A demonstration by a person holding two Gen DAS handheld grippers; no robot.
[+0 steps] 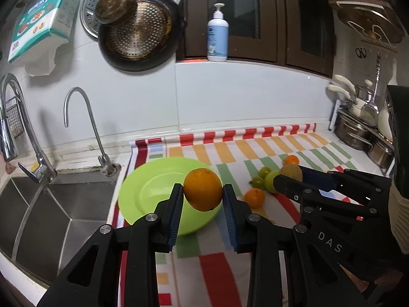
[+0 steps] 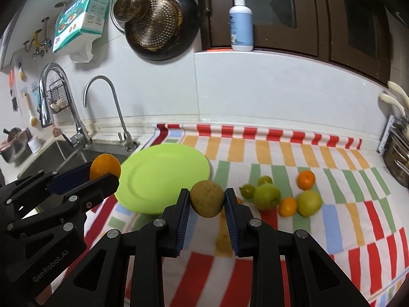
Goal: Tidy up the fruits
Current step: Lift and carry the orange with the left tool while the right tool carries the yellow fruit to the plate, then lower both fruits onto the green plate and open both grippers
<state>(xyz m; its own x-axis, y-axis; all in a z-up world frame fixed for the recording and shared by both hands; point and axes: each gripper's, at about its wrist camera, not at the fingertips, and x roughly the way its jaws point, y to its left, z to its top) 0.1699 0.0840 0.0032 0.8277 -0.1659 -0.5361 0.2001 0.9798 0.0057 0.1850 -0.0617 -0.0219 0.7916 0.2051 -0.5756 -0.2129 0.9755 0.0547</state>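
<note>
My left gripper [image 1: 203, 192] is shut on a large orange [image 1: 202, 189] and holds it above the right part of the green plate [image 1: 153, 192]. It also shows in the right wrist view [image 2: 105, 172]. My right gripper [image 2: 207, 199] is shut on a brown kiwi [image 2: 207, 198], held above the cloth just right of the plate [image 2: 161, 179]. Loose on the cloth lie green apples [image 2: 267, 196], small green fruits [image 2: 247, 189] and small oranges [image 2: 305, 179].
A steel sink [image 1: 51, 209] with two taps [image 1: 84, 128] lies left of the plate. Striped cloth [image 2: 332, 204] covers the counter. Steel pots [image 1: 358, 133] stand at the far right. Pans [image 1: 138, 30] hang on the wall; a pump bottle [image 1: 217, 35] stands on the ledge.
</note>
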